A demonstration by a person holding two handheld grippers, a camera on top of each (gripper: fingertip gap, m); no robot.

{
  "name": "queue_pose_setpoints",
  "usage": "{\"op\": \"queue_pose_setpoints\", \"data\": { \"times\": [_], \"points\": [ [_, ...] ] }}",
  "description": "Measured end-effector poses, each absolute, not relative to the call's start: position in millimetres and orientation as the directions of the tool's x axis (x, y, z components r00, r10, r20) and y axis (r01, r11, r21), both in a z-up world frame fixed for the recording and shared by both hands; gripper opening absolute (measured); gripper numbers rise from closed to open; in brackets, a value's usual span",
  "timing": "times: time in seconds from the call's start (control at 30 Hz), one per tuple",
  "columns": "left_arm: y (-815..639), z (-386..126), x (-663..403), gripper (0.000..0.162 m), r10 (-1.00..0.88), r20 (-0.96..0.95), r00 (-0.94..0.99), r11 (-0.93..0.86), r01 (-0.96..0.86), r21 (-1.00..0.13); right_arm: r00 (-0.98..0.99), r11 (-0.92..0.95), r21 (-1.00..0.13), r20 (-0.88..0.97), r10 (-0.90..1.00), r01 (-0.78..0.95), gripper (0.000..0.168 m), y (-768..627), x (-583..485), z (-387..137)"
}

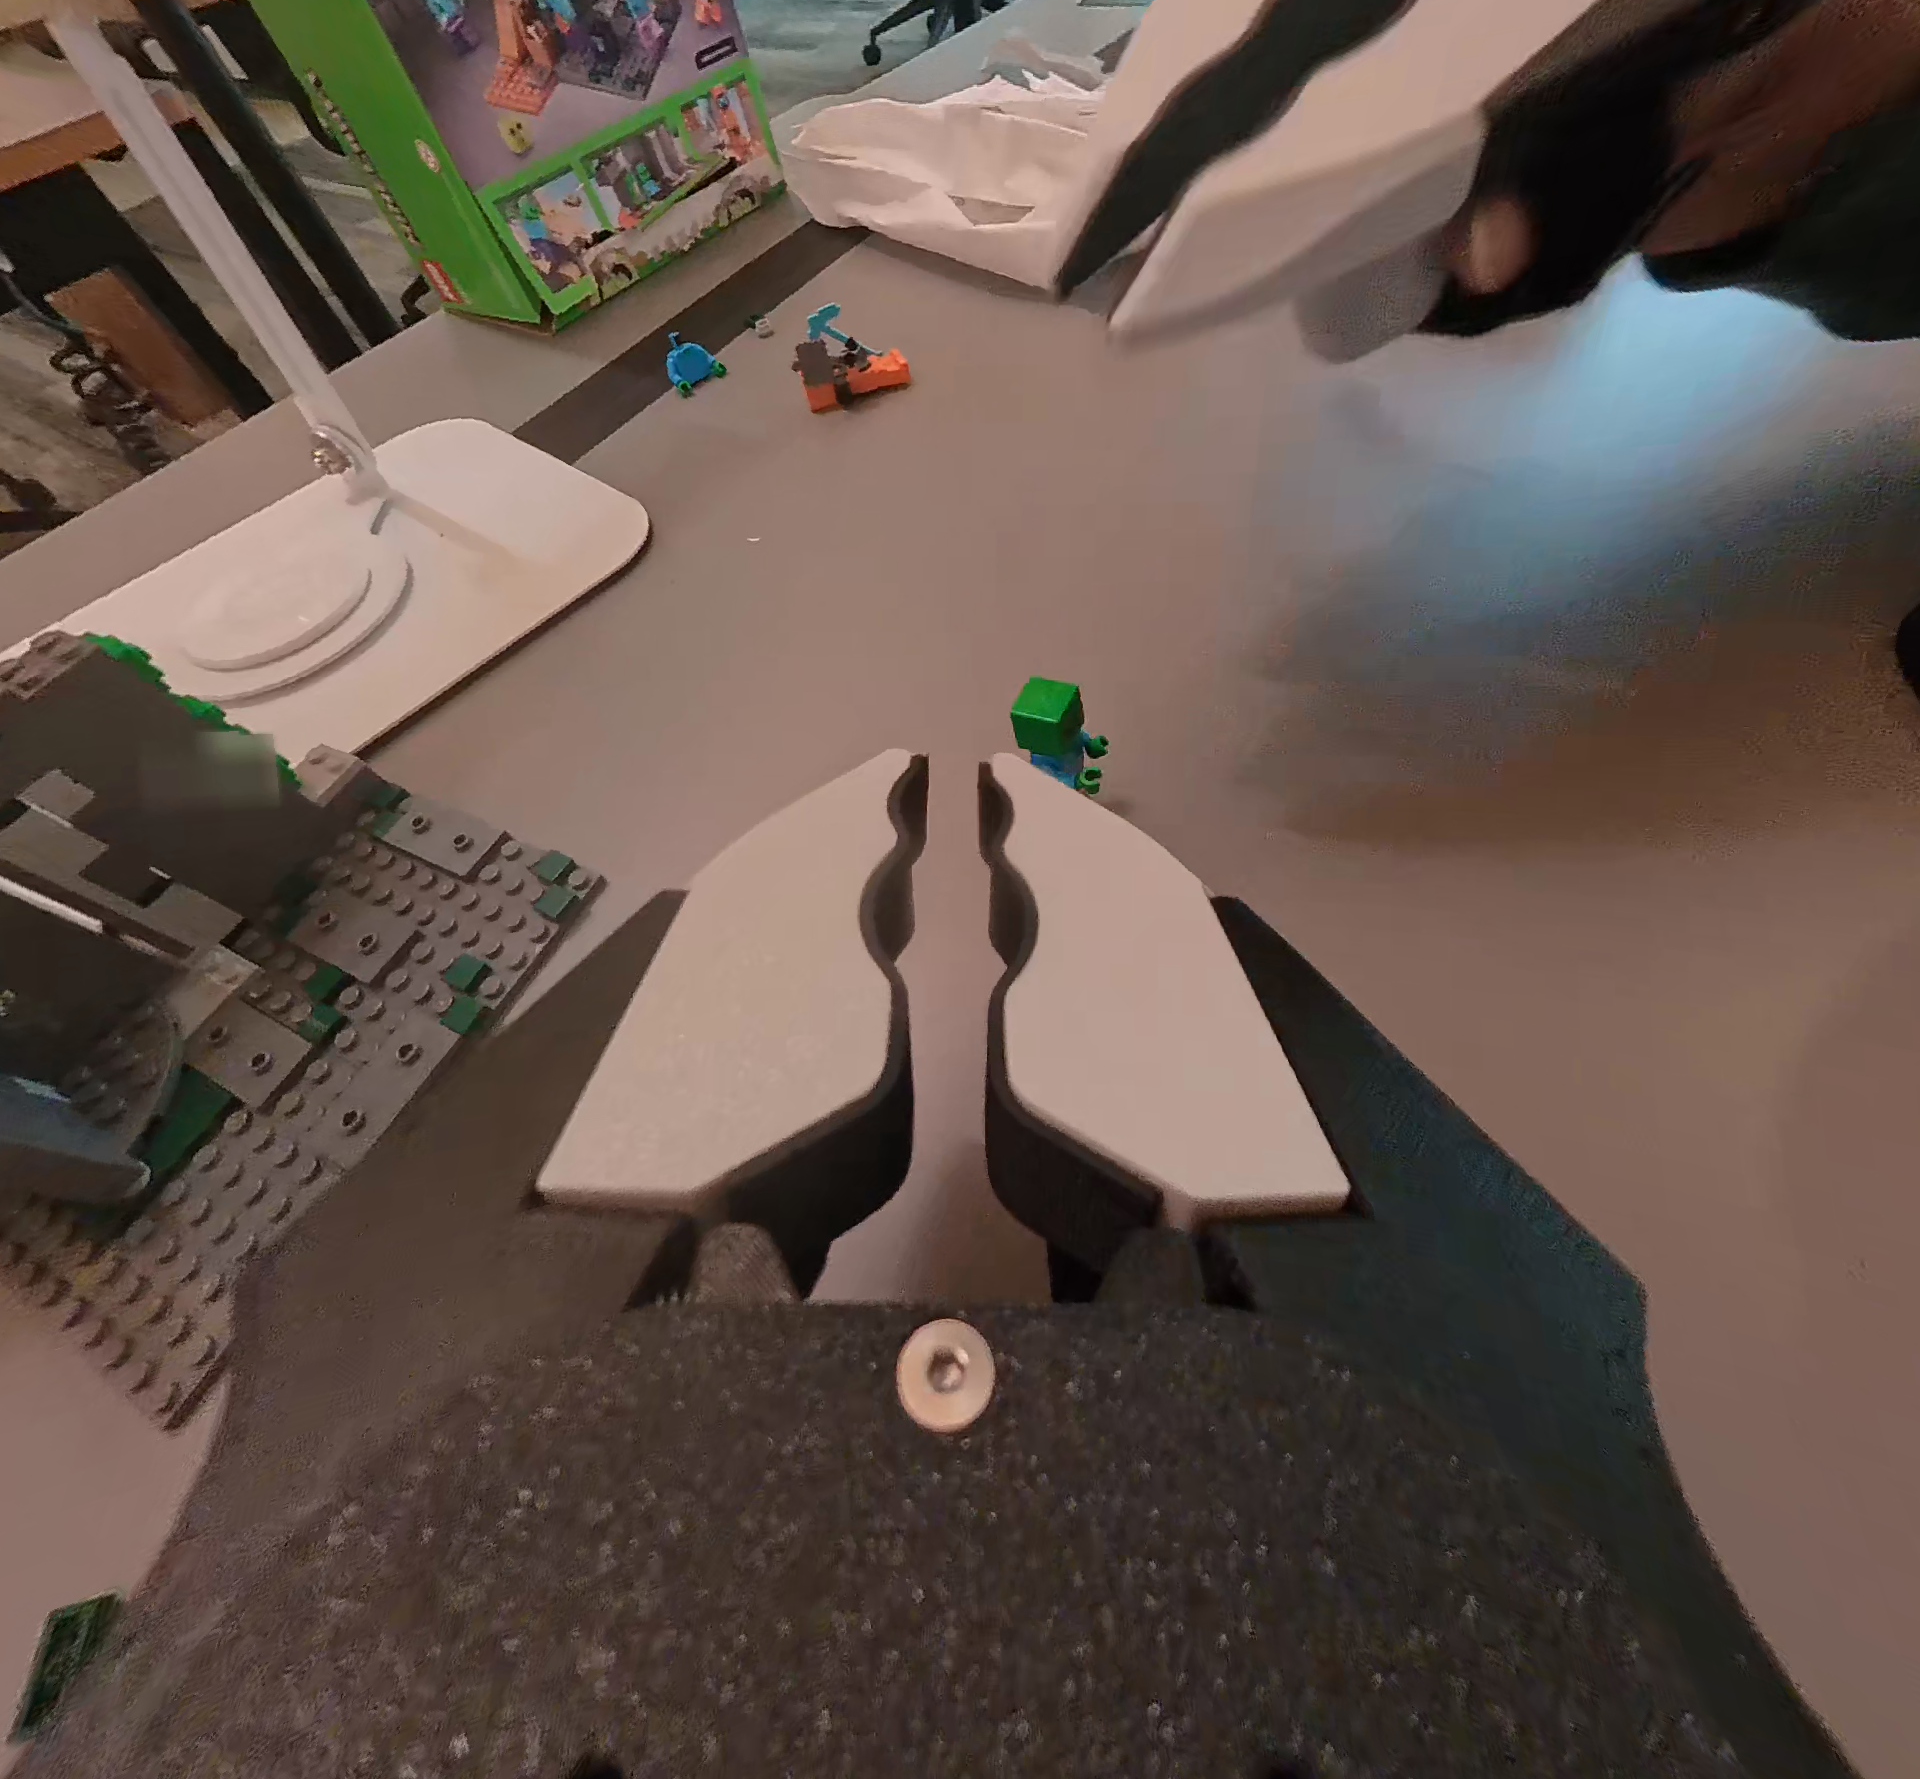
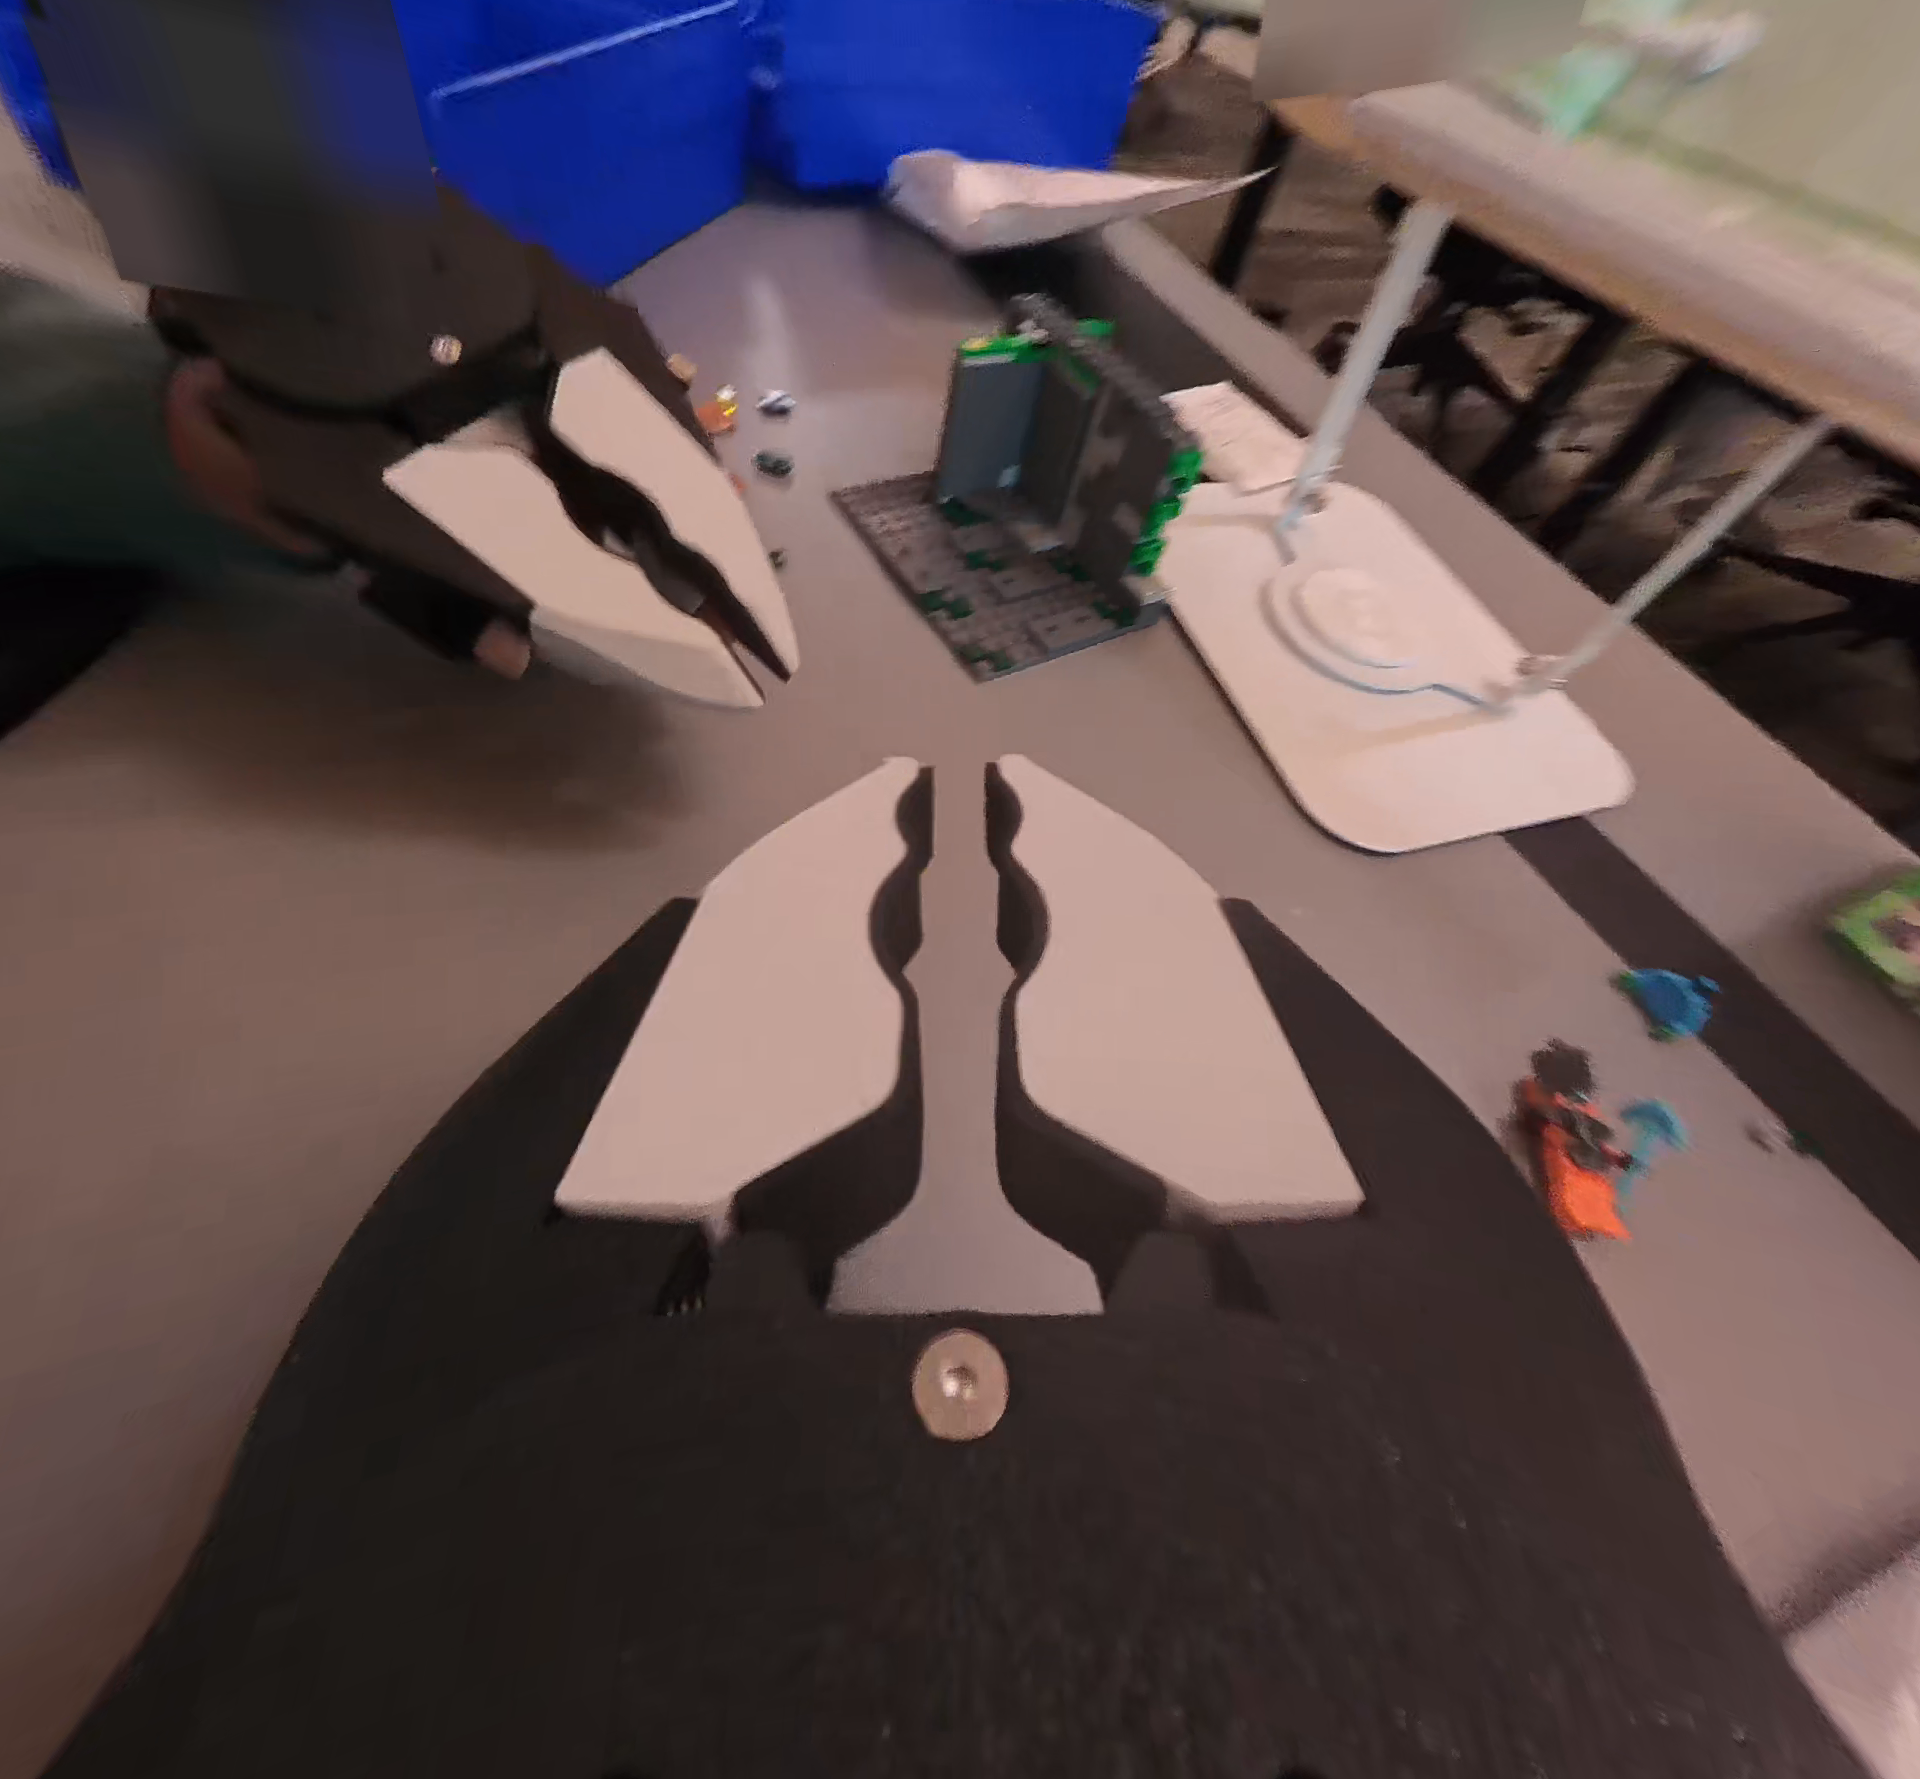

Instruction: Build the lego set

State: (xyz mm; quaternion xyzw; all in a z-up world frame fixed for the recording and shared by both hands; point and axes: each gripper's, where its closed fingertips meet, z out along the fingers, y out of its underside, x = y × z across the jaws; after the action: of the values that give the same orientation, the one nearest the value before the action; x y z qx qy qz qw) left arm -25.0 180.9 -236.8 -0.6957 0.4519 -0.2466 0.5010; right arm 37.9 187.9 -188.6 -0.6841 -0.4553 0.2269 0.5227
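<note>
My left gripper hovers low over the grey table, its jaws drawn together to a narrow slit with nothing between them. A green-headed minifigure stands just beyond its right fingertip. The grey baseplate with dark walls and green bits sits to its left. It also shows in the right wrist view. My right gripper is raised over the table, jaws at the same narrow slit and empty. It shows blurred at the top right of the left wrist view. The left gripper also shows in the right wrist view.
An orange figure with a blue pickaxe and a small blue piece lie farther off. The set's green box and white paper bags stand behind. A white stand base, blue bins and loose bits are nearby. Left tips to right tips: about 9 cm.
</note>
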Motion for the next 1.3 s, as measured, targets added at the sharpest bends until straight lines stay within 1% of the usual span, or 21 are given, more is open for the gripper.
{"op": "queue_pose_setpoints", "data": {
  "times": [0.03, 0.13, 0.23, 0.3, 0.43, 0.5, 0.6, 0.63, 0.73, 0.8, 0.83, 1.0, 1.13, 1.23, 1.3],
  "points": [
    [181.9, -236.4, -25.2, 0.006, -0.871, -0.110, 0.480, -0.092, -0.378, -0.921, 0.524, -0.043, -0.929, 0.168, 0.835, 0.367, 0.000, 186.4, 42.1, -180.6],
    [185.3, -234.7, -27.0, 0.000, -0.855, -0.105, 0.507, -0.105, -0.369, -0.923, 0.600, -0.094, -0.955, 0.099, 0.794, 0.281, 0.000, 174.7, 45.3, -163.6],
    [186.6, -229.1, -31.6, 0.000, -0.845, -0.082, 0.528, -0.134, -0.358, -0.924, 0.658, -0.149, -0.968, 0.020, 0.752, 0.201, 0.000, 163.5, 42.9, -159.9],
    [189.5, -219.1, -39.7, 0.000, -0.829, -0.065, 0.556, -0.156, -0.342, -0.927, 0.663, -0.158, -0.975, -0.014, 0.748, 0.158, 0.000, 154.2, 36.3, -162.1],
    [195.9, -194.9, -76.0, 0.000, -0.785, -0.068, 0.615, -0.190, -0.344, -0.920, 0.642, -0.126, -0.971, 0.035, 0.766, 0.203, 0.000, 144.7, 27.3, -175.5],
    [203.4, -187.4, -110.5, 0.000, -0.741, -0.141, 0.657, -0.191, -0.408, -0.893, 0.623, -0.122, -0.967, 0.045, 0.781, 0.223, 0.000, 142.3, 25.7, -177.6],
    [212.1, -188.3, -167.6, 0.000, -0.692, -0.199, 0.694, -0.271, -0.504, -0.820, 0.611, -0.128, -0.969, 0.028, 0.791, 0.210, 0.000, 142.2, 26.4, -177.4],
    [212.5, -191.2, -183.1, 0.000, -0.695, -0.204, 0.690, -0.299, -0.535, -0.790, 0.605, -0.138, -0.970, 0.010, 0.796, 0.198, 0.000, 141.9, 26.4, -177.9],
    [209.5, -211.5, -225.0, 0.000, -0.720, -0.238, 0.653, -0.398, -0.668, -0.629, 0.587, -0.168, -0.970, -0.034, 0.809, 0.176, 0.000, 139.7, 25.9, -182.7],
    [199.0, -230.9, -242.1, 0.012, -0.767, -0.205, 0.608, -0.456, -0.742, -0.492, 0.583, -0.174, -0.967, -0.035, 0.812, 0.185, 0.000, 138.7, 26.3, -187.6],
    [194.2, -239.7, -248.4, 0.015, -0.786, -0.184, 0.591, -0.477, -0.768, -0.428, 0.582, -0.175, -0.966, -0.033, 0.813, 0.190, 0.000, 138.4, 26.4, -189.4],
    [182.7, -260.8, -258.9, 0.011, -0.865, -0.131, 0.484, -0.458, -0.869, -0.185, 0.574, -0.183, -0.964, -0.041, 0.818, 0.192, 0.000, 137.7, 25.6, -192.8],
    [191.9, -260.6, -248.9, 0.011, -0.904, -0.142, 0.403, -0.396, -0.915, -0.076, 0.567, -0.186, -0.963, -0.043, 0.823, 0.197, 0.000, 136.2, 25.3, -195.7],
    [197.6, -269.9, -245.6, 0.013, -0.929, -0.118, 0.349, -0.355, -0.934, 0.031, 0.564, -0.181, -0.961, -0.033, 0.825, 0.208, 0.000, 136.0, 26.2, -197.6],
    [195.6, -279.2, -246.1, 0.012, -0.945, -0.062, 0.320, -0.325, -0.941, 0.097, 0.560, -0.180, -0.961, -0.034, 0.828, 0.209, 0.000, 135.1, 26.6, -198.0]
  ]
}}
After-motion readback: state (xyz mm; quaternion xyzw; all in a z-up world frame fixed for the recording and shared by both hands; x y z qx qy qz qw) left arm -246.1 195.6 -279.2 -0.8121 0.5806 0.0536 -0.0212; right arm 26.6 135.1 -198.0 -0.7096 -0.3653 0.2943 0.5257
